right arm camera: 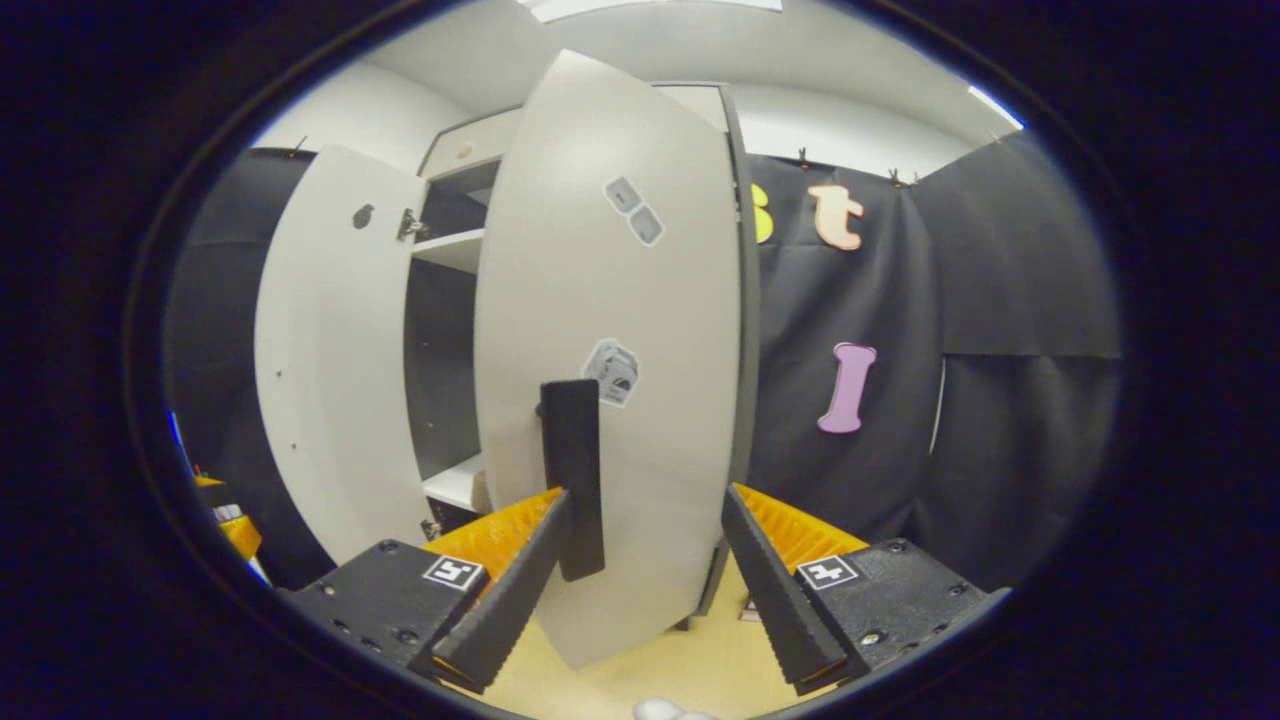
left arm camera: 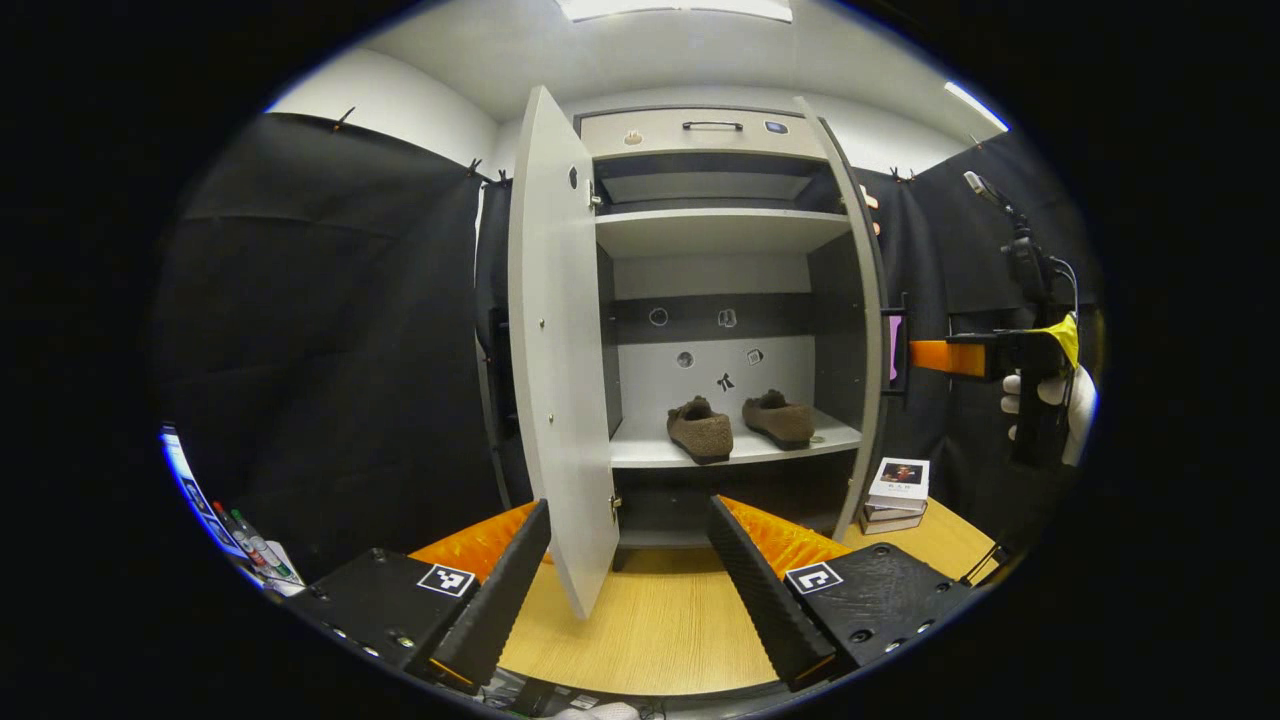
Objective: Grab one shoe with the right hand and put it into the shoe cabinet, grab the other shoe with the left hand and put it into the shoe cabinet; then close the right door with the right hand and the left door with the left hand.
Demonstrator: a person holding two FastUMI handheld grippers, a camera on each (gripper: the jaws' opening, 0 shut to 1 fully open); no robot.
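Note:
Two brown shoes (left arm camera: 700,430) (left arm camera: 780,418) sit side by side on the lower shelf of the shoe cabinet (left arm camera: 715,235). Both doors stand open. In the left gripper view the left door (left arm camera: 560,350) swings toward me, and my left gripper (left arm camera: 630,575) is open in front of its lower edge, holding nothing. In the same view the right gripper (left arm camera: 935,357), held by a gloved hand (left arm camera: 1050,395), reaches the outside of the right door (left arm camera: 862,330). In the right gripper view my right gripper (right arm camera: 640,590) is open against the right door's outer face (right arm camera: 620,300), its left finger beside the black handle (right arm camera: 573,480).
A small stack of books (left arm camera: 897,495) lies on the wooden table (left arm camera: 660,620) to the right of the cabinet. Markers and papers (left arm camera: 250,545) lie at the table's left edge. Black cloth walls close in both sides.

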